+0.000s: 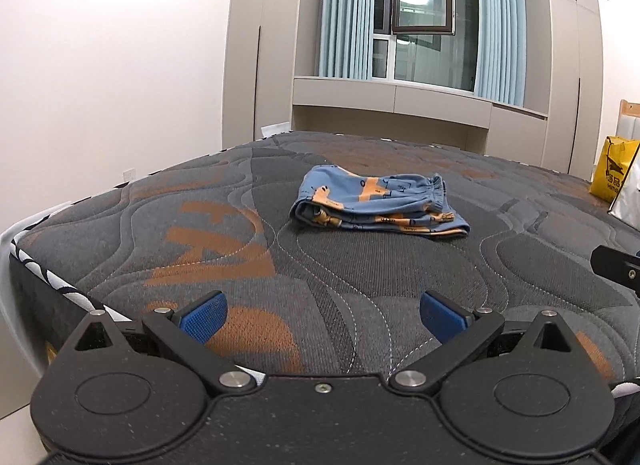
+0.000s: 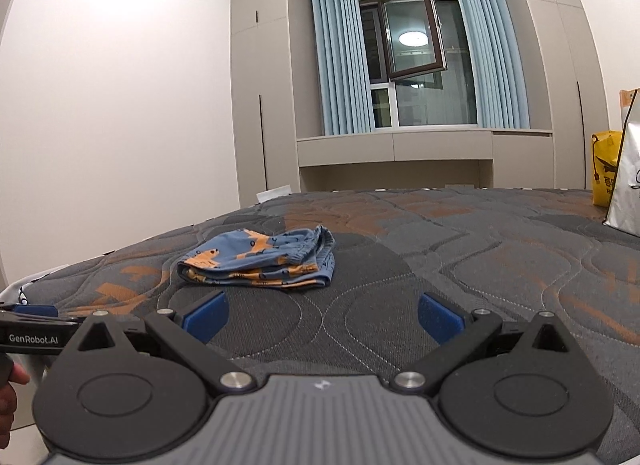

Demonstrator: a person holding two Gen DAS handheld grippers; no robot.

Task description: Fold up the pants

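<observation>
Small blue pants with orange print (image 1: 376,205) lie folded in a compact bundle on the dark grey and orange quilted mattress (image 1: 240,265). They also show in the right wrist view (image 2: 260,261), left of centre. My left gripper (image 1: 322,315) is open and empty, held over the mattress's near part, well short of the pants. My right gripper (image 2: 322,315) is open and empty, also short of the pants. The left gripper's body (image 2: 32,329) shows at the right view's left edge; part of the right gripper (image 1: 616,267) shows at the left view's right edge.
A yellow bag (image 1: 612,175) and a white bag (image 2: 628,181) stand at the mattress's far right. The mattress's left edge (image 1: 40,265) drops off beside a white wall. Cabinets, blue curtains and an open window stand beyond the bed.
</observation>
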